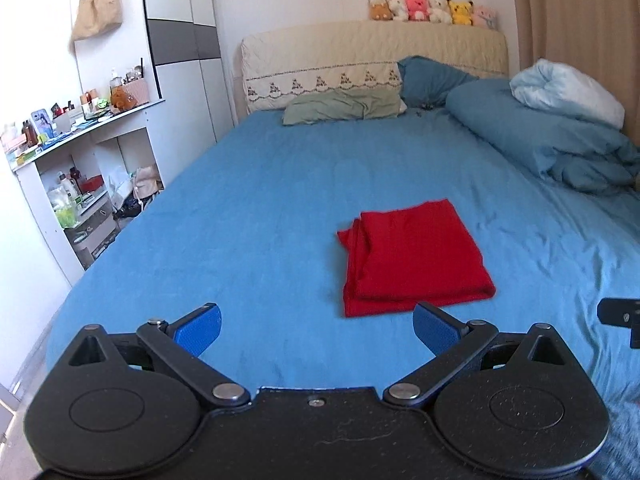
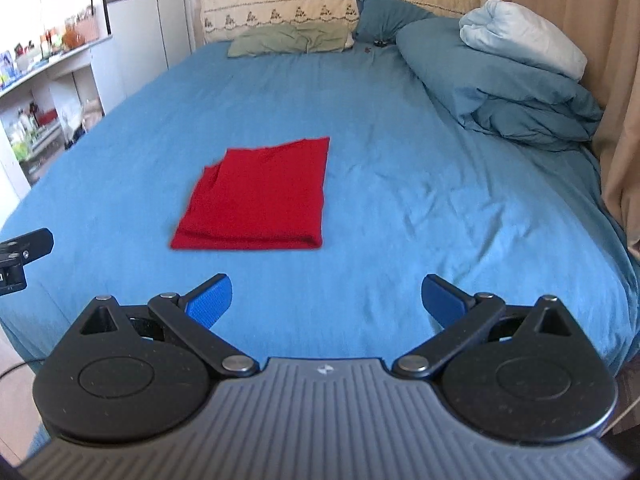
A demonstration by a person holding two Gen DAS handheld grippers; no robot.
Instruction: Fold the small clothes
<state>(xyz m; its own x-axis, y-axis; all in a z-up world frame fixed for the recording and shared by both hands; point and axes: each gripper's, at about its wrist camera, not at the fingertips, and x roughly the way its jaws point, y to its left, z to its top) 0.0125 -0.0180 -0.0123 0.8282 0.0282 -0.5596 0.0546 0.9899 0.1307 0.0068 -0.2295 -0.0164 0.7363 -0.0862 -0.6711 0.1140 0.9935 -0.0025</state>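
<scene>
A red garment lies folded into a neat rectangle on the blue bed sheet. In the right wrist view the same red garment sits ahead and to the left. My left gripper hovers near the bed's front edge, short of the garment, jaws wide open and empty. My right gripper also stands wide open with nothing between its blue pads, back from the cloth. Each gripper's black body shows at the edge of the other's view.
A heap of blue duvet with a pale pillow fills the bed's right side by the curtain. A green pillow lies at the headboard, which carries several plush toys. Cluttered white shelves stand left of the bed.
</scene>
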